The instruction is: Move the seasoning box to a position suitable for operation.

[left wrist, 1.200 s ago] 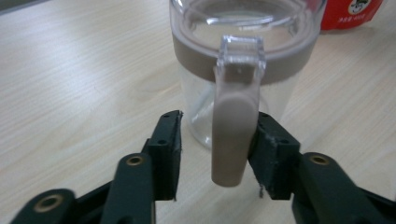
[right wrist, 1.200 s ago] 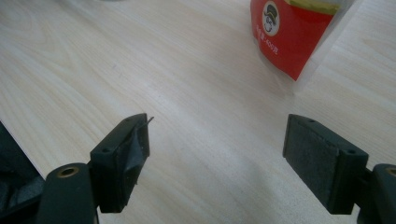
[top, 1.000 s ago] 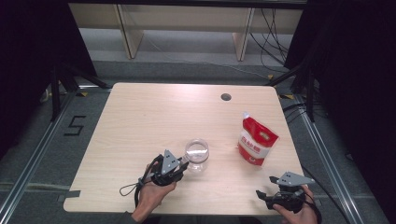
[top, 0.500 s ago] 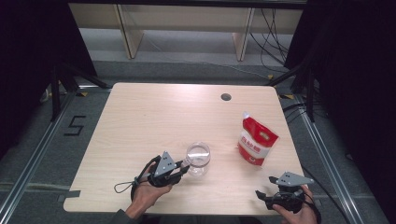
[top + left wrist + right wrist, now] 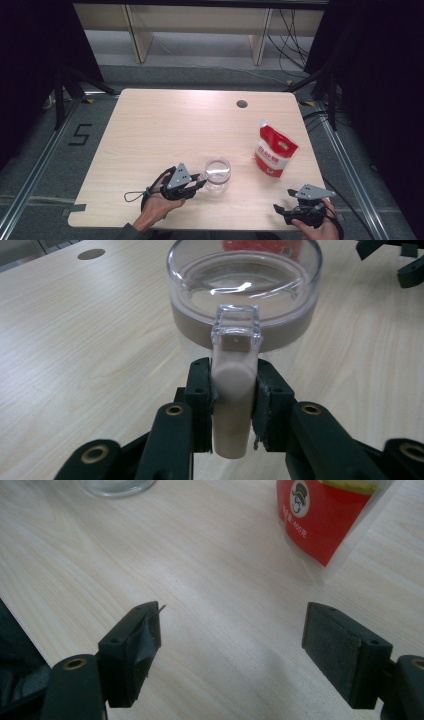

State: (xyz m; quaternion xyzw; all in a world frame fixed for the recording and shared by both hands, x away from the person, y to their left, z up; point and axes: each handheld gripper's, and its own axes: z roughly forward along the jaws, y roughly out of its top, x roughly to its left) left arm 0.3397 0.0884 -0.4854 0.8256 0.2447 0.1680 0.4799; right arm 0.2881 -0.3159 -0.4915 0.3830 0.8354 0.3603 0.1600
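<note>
Fingers [image 5: 200, 390] of the left gripper [image 5: 235, 405] squeeze the handle [image 5: 232, 390] of the clear cup [image 5: 218, 173], keeping it steady near the bench's [image 5: 175, 125] 6 o'clock edge. At 3 o'clock stands a red bag [image 5: 274, 151]. Right gripper [image 5: 232, 645] rests wide, grasping nothing, maybe ready for that bag.

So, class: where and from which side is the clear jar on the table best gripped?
By its beige handle, from the near side. The handle sticks out level from the clear jar toward the left gripper, slim enough for the jaws, which already clamp its flanks; the round body looks too wide.
</note>
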